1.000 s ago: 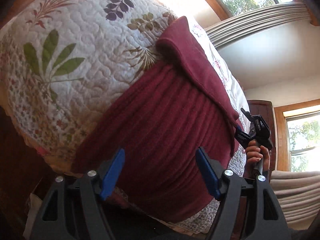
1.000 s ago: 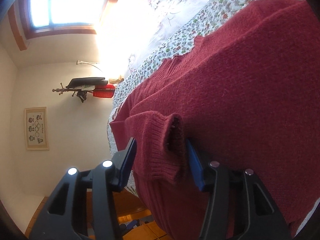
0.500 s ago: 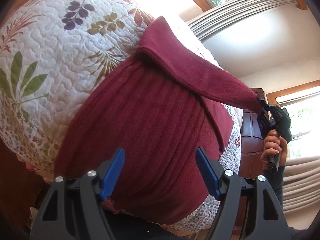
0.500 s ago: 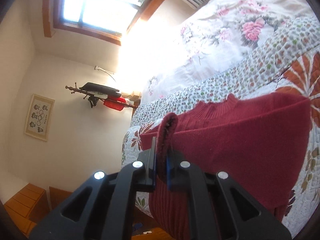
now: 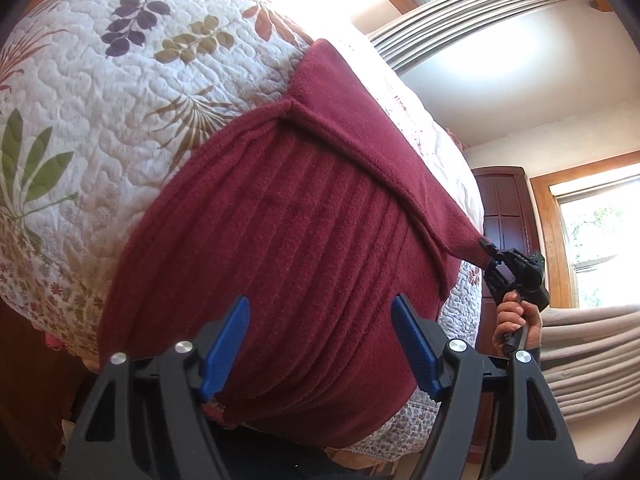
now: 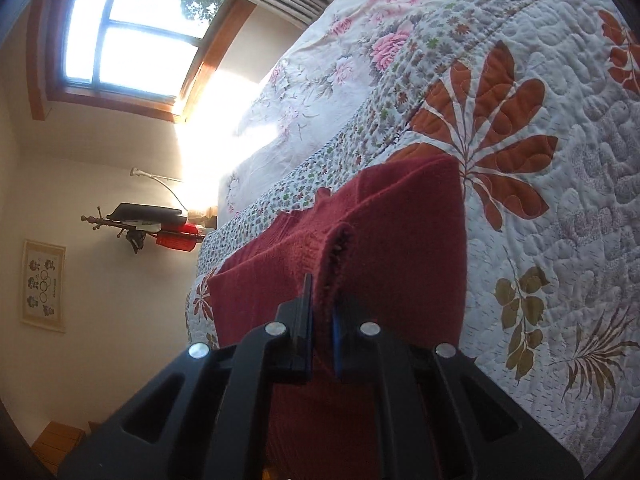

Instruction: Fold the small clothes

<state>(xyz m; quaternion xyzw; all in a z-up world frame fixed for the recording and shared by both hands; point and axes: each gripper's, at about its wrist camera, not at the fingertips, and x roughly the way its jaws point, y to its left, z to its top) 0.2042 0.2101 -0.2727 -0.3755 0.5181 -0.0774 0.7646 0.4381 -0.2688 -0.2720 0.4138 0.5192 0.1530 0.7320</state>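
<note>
The red sweater (image 5: 304, 240) is lying mid-frame on the bed (image 5: 100, 92), one sleeve (image 6: 320, 256) getting folded across by the right claw (image 6: 322, 312), which is clamped on its cuff. The left claw (image 5: 320, 344) is hanging spread apart, empty. I'd say most folds are left.

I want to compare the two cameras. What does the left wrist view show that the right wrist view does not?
Only the left view: the open left tool over the sweater body, and the hand holding the right tool. Only the right view: the cuff pinched in the shut right tool, and a framed picture. Both: the sweater and quilt.
</note>
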